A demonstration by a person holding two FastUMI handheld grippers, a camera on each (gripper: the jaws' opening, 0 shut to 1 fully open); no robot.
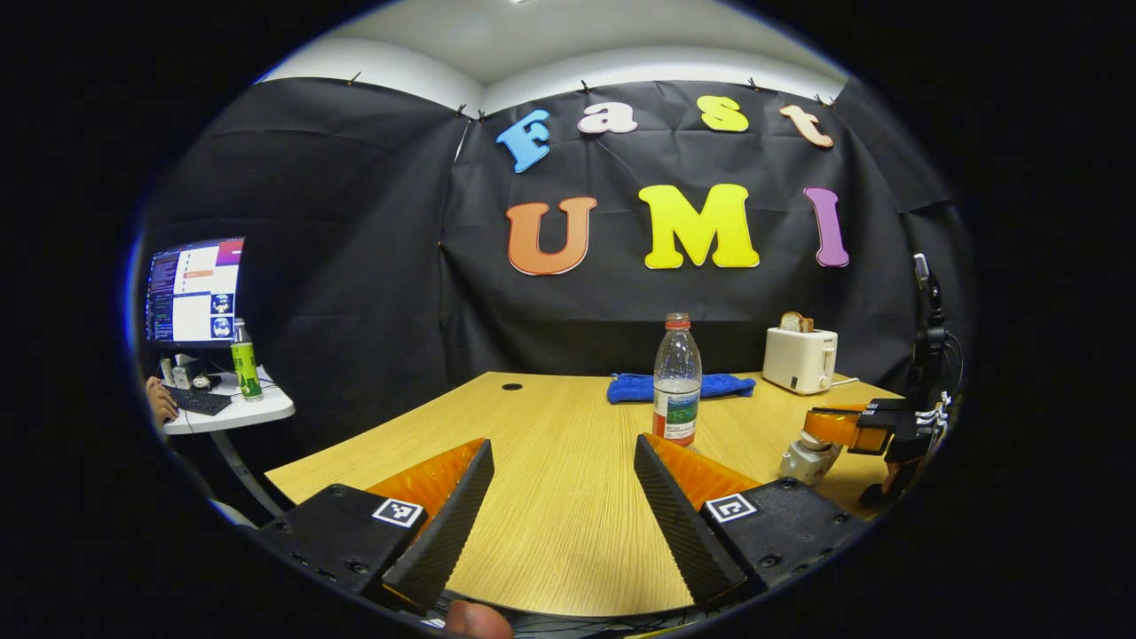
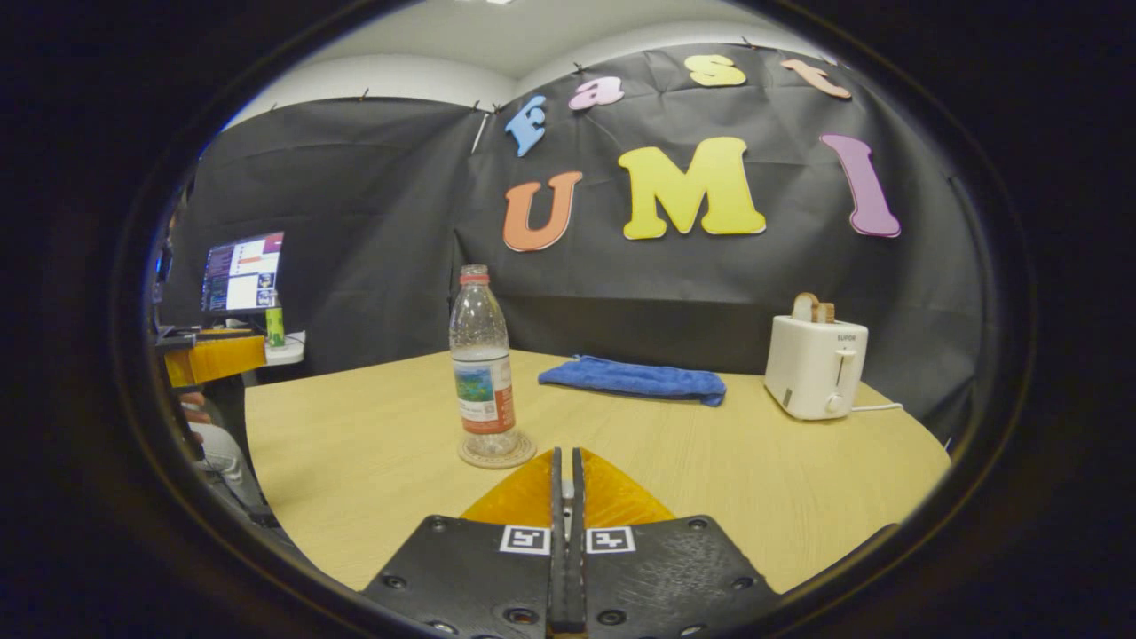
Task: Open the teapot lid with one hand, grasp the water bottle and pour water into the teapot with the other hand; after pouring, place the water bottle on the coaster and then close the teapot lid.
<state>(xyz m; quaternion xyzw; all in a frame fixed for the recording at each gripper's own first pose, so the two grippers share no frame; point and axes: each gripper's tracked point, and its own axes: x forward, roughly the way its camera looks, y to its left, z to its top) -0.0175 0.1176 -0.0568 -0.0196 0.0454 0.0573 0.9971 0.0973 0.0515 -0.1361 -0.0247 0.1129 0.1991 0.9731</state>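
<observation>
The water bottle (image 2: 484,364) stands upright on the coaster (image 2: 497,453), cap on, near the middle of the table (image 2: 710,479). In the left gripper view the same bottle (image 1: 677,380) sits just beyond my left claw's right finger.

The teapot (image 1: 809,459) shows at the right edge of the left gripper view, pale, low on the table. My right claw (image 1: 843,426) is over it there; I cannot tell whether it touches the lid.

Left claw (image 1: 564,497): fingers spread wide, nothing between them, bare table under the gap. Right claw (image 2: 566,479): in its own view the fingers are pressed together; I see nothing between them from this angle.

Behind the bottle a blue cloth (image 2: 635,379) lies flat near the far edge of the table. To its right a white toaster (image 2: 815,366) holds a slice of bread (image 2: 812,308) in its slot.

Off the table to the left, a small side table (image 1: 232,410) carries a lit monitor (image 1: 195,290), a keyboard (image 1: 200,401) and a green bottle (image 1: 245,359). A person's hand (image 1: 161,401) rests at the keyboard.
</observation>
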